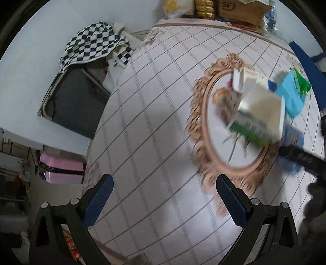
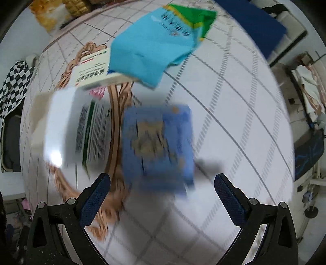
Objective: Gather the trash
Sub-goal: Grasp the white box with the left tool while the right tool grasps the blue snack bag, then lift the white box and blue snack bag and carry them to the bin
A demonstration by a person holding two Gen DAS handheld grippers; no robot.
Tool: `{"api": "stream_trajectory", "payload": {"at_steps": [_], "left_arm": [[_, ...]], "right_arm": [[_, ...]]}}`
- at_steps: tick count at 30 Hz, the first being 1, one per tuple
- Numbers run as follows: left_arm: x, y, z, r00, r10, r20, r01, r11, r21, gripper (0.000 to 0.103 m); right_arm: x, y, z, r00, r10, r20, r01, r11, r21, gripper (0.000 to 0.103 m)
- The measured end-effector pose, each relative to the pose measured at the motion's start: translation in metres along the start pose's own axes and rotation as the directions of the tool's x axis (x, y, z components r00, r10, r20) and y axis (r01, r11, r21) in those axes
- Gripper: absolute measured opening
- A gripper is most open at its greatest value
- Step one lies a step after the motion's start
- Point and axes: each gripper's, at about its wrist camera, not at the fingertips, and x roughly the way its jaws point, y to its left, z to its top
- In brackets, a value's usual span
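Note:
Trash lies on a patterned tablecloth [image 1: 154, 126]. In the right wrist view a blurred blue packet [image 2: 158, 144] lies just ahead of my open right gripper [image 2: 162, 184]. A white and green box [image 2: 81, 130] lies to its left, a second white box [image 2: 91, 71] behind, and a light blue and green wrapper [image 2: 154, 44] beyond. In the left wrist view the white and green box [image 1: 260, 114], the blue wrapper [image 1: 293, 93] and the blue packet [image 1: 293, 136] lie at the right. My open, empty left gripper [image 1: 164, 186] hovers over bare cloth. The right gripper's dark body [image 1: 301, 161] shows at the right edge.
A cardboard box [image 1: 242, 10] and yellow snack bags [image 1: 179, 8] stand at the table's far edge. A checkered cloth [image 1: 91, 42] covers a chair to the left. A pink case [image 1: 61, 169] sits on the floor. A dark blue board [image 2: 254, 22] lies at the far right.

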Motion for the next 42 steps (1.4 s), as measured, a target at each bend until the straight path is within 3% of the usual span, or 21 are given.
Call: {"api": "stream_trajectory", "payload": {"at_steps": [1,3,7,11,14,16,17,22,24,26,32,42], "left_arm": [[-0.001,-0.006,0.007,1.000,-0.007,0.001,0.007,1.000,0.006,0.103],[-0.004,-0.021,0.022,0.999,-0.034,0.002,0.034,0.999,0.028,0.103],[-0.009,-0.057,0.044,0.997,-0.078,-0.002,0.078,0.990,0.118,0.103],[0.007,-0.093,0.067,0.989,-0.133,-0.072,0.146,0.961,0.237,0.103],[0.028,-0.115,0.078,0.983,-0.124,-0.136,0.160,0.940,0.302,0.103],[0.040,-0.126,0.085,0.979,-0.117,-0.170,0.167,0.932,0.321,0.103],[0.047,-0.129,0.087,0.977,-0.161,-0.140,0.200,0.918,0.342,0.103],[0.069,-0.136,0.094,0.963,-0.176,-0.203,0.235,0.918,0.320,0.102],[0.070,-0.136,0.093,0.962,-0.188,-0.198,0.243,0.921,0.306,0.089],[0.066,-0.136,0.092,0.964,-0.201,-0.174,0.246,0.920,0.305,0.086],[0.062,-0.137,0.088,0.968,-0.205,-0.146,0.241,0.920,0.307,0.085],[0.034,-0.121,0.070,0.975,-0.213,-0.065,0.223,0.933,0.283,0.084]], "right_arm": [[0.006,0.001,0.006,1.000,0.000,-0.008,0.000,1.000,-0.006,0.100],[0.016,0.002,0.016,1.000,0.016,-0.024,-0.016,1.000,-0.010,0.076],[0.015,-0.015,0.022,0.999,0.033,-0.034,-0.032,0.999,0.008,0.057],[0.008,-0.054,0.028,0.998,0.042,-0.045,-0.039,0.997,0.066,0.057],[0.009,-0.077,0.034,0.997,0.043,-0.063,-0.037,0.995,0.092,0.057],[0.012,-0.086,0.038,0.996,0.043,-0.075,-0.035,0.994,0.105,0.058],[0.015,-0.090,0.040,0.995,0.049,-0.089,-0.039,0.993,0.116,0.060],[0.026,-0.090,0.049,0.993,0.055,-0.108,-0.043,0.993,0.108,0.068],[0.027,-0.090,0.050,0.993,0.040,-0.110,-0.028,0.994,0.104,0.069],[0.028,-0.091,0.050,0.994,0.035,-0.108,-0.023,0.994,0.111,0.069],[0.027,-0.085,0.048,0.995,0.010,-0.099,0.001,0.994,0.106,0.068],[0.008,-0.064,0.012,0.998,-0.023,-0.060,0.027,0.997,0.069,0.052]]}}
